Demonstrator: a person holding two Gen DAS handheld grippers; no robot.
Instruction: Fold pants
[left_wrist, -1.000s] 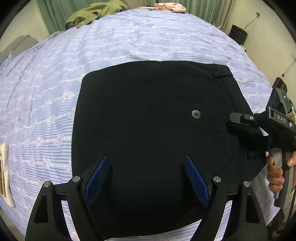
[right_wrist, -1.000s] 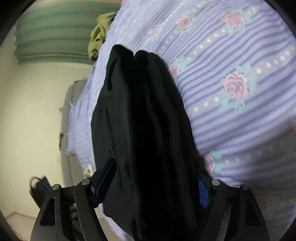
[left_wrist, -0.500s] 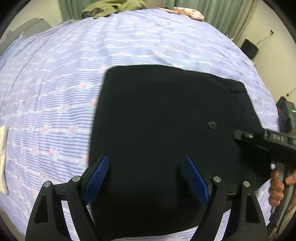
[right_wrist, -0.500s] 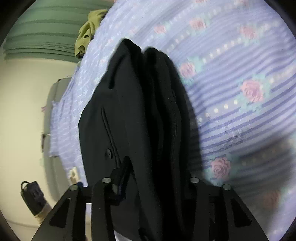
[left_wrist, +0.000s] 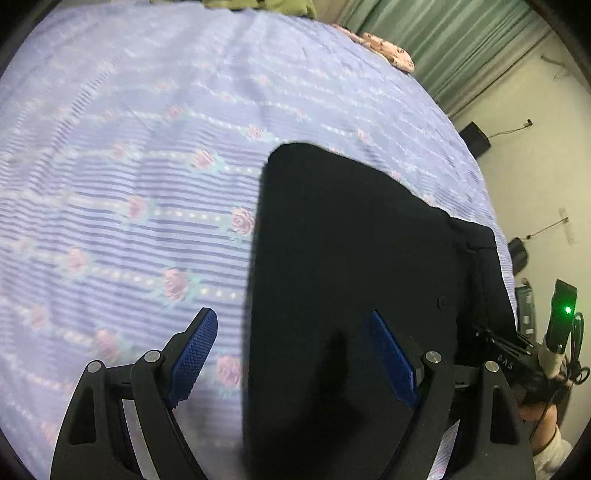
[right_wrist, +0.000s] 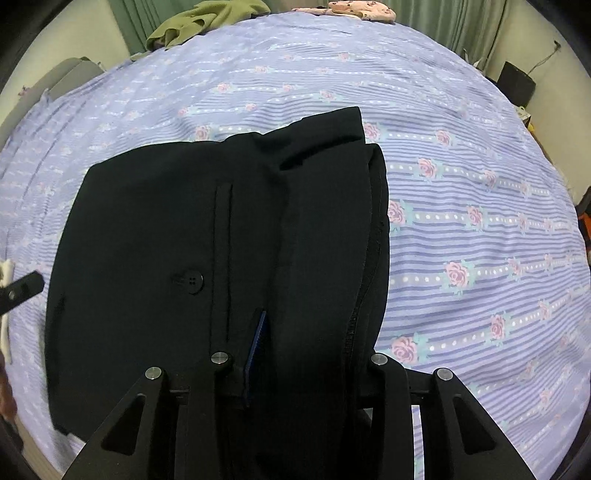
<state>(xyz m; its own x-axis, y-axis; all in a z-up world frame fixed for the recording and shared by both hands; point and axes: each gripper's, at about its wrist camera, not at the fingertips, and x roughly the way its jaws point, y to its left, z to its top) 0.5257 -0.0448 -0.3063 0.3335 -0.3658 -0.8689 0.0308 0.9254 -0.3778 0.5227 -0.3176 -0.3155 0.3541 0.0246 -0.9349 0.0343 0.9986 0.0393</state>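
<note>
The black pants (left_wrist: 351, 258) lie folded on the striped floral bedsheet (left_wrist: 129, 147); a back pocket button (right_wrist: 191, 281) faces up. My left gripper (left_wrist: 291, 354) is open above the pants' left edge, one blue pad over the sheet, the other over the fabric. My right gripper (right_wrist: 303, 350) is shut on the waistband edge of the pants (right_wrist: 314, 258); one blue pad (right_wrist: 256, 347) shows, the other is hidden by cloth. The right gripper also shows in the left wrist view (left_wrist: 506, 350) at the pants' right edge.
An olive green garment (right_wrist: 199, 18) and a pink patterned cloth (right_wrist: 354, 7) lie at the bed's far edge, before green curtains. A black speaker (right_wrist: 517, 85) stands by the wall on the right. A cream object (right_wrist: 4, 280) lies at the left edge.
My right gripper has closed on the pants' waistband edge and rotated to face across the bed. My left gripper has shifted left, now straddling the pants' left edge.
</note>
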